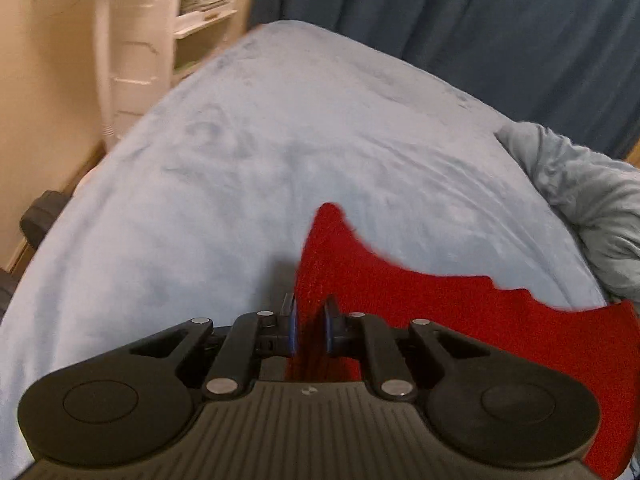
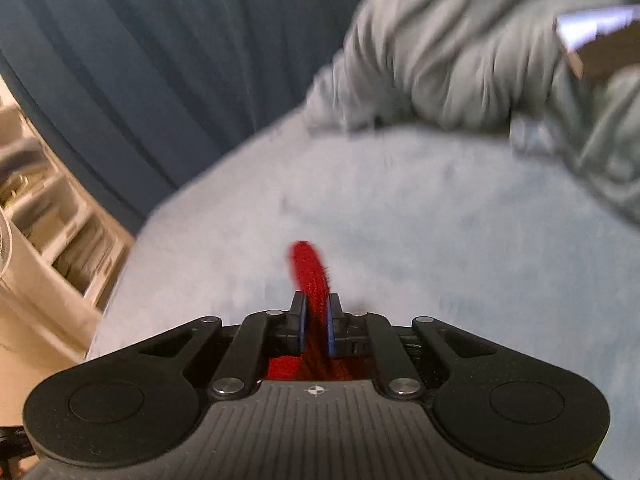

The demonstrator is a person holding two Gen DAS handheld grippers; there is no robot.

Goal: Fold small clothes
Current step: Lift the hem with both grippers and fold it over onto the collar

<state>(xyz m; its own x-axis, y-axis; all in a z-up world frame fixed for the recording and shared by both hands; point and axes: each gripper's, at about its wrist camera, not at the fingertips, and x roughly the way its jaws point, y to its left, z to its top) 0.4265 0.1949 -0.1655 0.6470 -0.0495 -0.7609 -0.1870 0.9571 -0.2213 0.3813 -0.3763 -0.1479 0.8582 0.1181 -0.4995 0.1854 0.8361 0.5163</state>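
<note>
A small red knit garment [image 1: 400,300] hangs spread over the pale blue blanket [image 1: 240,160]. In the left wrist view my left gripper [image 1: 310,310] is shut on its left edge, and the cloth runs off to the lower right. A peak of the red fabric sticks up past the fingertips. In the right wrist view my right gripper [image 2: 316,308] is shut on another part of the red garment [image 2: 310,272]. A narrow red strip pokes out beyond the blue pads [image 2: 330,332]. The rest of the garment is hidden under the gripper body.
A crumpled grey-green cloth [image 1: 580,200] lies at the blanket's right edge, and the same crumpled cloth [image 2: 460,60] shows at the far right. A dark blue curtain [image 1: 440,20] hangs behind. White shelving [image 1: 200,12] and a dark chair part [image 1: 40,212] stand to the left.
</note>
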